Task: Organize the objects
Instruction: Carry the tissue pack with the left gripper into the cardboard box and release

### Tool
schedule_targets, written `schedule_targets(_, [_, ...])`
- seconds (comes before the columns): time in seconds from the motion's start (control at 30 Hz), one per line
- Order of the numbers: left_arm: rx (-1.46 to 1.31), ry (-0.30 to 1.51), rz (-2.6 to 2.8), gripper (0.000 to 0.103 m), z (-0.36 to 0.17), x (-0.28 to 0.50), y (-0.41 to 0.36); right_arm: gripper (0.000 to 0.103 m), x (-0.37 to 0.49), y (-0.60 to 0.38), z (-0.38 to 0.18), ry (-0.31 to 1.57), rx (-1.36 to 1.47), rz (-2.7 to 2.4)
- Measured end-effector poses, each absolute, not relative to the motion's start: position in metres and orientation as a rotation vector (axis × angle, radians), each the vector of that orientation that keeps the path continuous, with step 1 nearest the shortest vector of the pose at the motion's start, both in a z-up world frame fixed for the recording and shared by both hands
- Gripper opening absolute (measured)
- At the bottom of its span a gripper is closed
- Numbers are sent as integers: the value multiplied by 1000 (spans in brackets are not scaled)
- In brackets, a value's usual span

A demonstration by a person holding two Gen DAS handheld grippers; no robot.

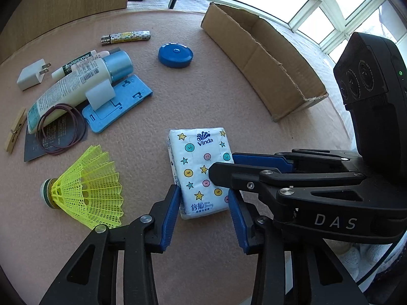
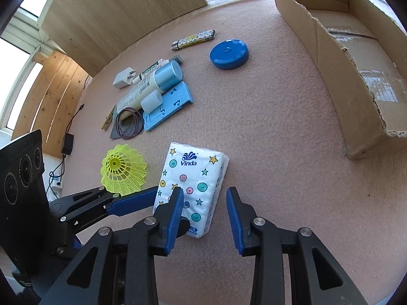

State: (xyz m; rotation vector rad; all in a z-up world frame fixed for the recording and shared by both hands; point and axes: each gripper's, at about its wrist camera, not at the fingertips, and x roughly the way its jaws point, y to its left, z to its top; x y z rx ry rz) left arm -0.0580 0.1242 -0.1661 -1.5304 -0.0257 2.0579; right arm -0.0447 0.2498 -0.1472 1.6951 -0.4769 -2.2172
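My left tongs hug the tissue pack; right tongs gape half-open, holding nothing. I squeeze gently, then lift.

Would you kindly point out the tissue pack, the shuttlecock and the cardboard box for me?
tissue pack (image 1: 201,162): left wrist view, printed top face.
shuttlecock (image 1: 91,190): left wrist view, yellow skirt.
cardboard box (image 2: 328,58): right wrist view, near side wall.

White star-patterned tissue pack, yellow shuttlecock, blue round case
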Motion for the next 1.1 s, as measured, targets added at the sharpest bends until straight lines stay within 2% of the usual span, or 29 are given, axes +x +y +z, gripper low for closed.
schedule_targets(0.3, [-1498, -45, 2081, 41, -152, -56, 135, 24, -44, 252, -135, -421, 1669, -2229])
schedule_targets(0.73, [-1234, 47, 2116, 41, -71, -82, 212, 24, -53, 319, -48, -356, 1453, -2484])
schedule_targets(0.9, [-1216, 92, 2078, 41, -64, -109, 264, 24, -65, 350, -25, -301, 1382, -2619])
schedule_targets(1.1, [-1259, 109, 2026, 41, -81, -132, 312, 24, -77, 387, -21, -323, 1353, -2685])
